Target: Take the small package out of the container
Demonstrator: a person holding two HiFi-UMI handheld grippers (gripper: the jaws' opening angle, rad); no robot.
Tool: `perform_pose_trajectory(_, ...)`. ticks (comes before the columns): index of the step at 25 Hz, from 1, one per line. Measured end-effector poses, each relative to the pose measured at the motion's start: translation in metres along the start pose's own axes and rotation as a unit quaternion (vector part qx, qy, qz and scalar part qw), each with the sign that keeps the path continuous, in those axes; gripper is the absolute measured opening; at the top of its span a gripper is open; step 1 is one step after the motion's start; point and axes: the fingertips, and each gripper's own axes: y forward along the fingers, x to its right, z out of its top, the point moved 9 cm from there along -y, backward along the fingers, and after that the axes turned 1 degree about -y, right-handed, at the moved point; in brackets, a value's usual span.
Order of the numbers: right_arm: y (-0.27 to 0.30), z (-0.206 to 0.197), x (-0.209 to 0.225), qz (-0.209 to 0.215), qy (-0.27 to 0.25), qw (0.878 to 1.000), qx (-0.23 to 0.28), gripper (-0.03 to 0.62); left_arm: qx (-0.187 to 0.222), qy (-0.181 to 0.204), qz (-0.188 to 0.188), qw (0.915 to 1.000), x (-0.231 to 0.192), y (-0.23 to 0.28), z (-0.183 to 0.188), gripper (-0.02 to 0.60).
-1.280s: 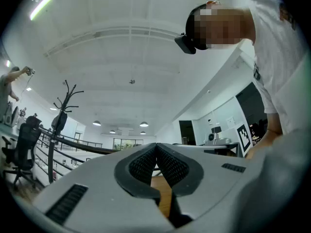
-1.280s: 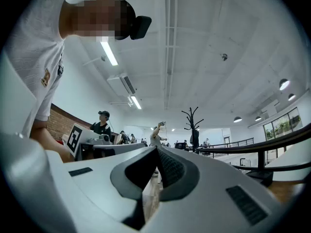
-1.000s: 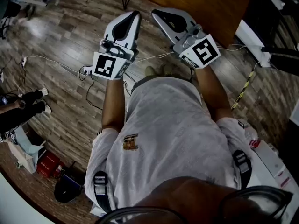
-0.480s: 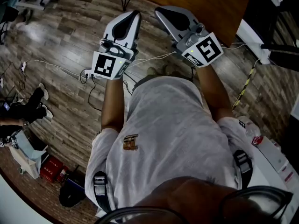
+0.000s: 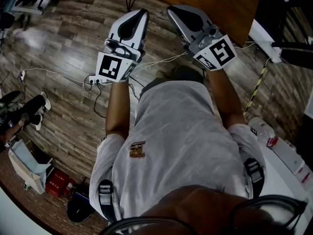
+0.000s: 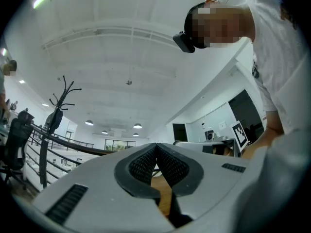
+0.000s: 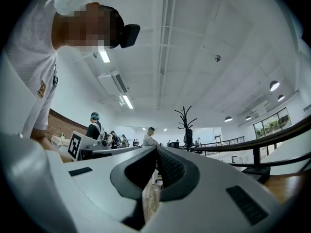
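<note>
A person in a grey T-shirt (image 5: 181,131) stands with both forearms raised, a gripper in each hand held out before the chest. Nearest the body sit the marker cubes, left (image 5: 114,67) and right (image 5: 217,53). Beyond them, the left gripper (image 5: 141,13) has its fingers (image 6: 144,163) clenched tip to tip on nothing. The right gripper (image 5: 173,9) shows the same, fingers (image 7: 171,168) pressed together and empty. Both gripper views look up at a white ceiling. Below lies a wood-plank floor (image 5: 63,33), where white cables (image 5: 54,71) trail under the left gripper and a red box (image 5: 56,180) sits at lower left. Past the fingertips runs the edge of a brown desk (image 5: 215,4). No view shows the package or its container, so its place cannot be told.
</note>
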Motion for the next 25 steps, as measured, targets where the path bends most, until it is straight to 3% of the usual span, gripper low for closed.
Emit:
perform_pose_trajectory(11, 0.033, -0.001, 0.013, 0.001, -0.007, 1.0, -0.003, 0.032, 0.0, 0.002, 0.006, 1.0, -0.037, 0.001, 0.001, 0.018)
perform_pose_trajectory(25, 0.071, -0.021, 0.121, 0.013, -0.025, 1.0, -0.011, 0.032, -0.006, 0.008, 0.016, 0.9998, -0.097, 0.09, -0.031, 0.018)
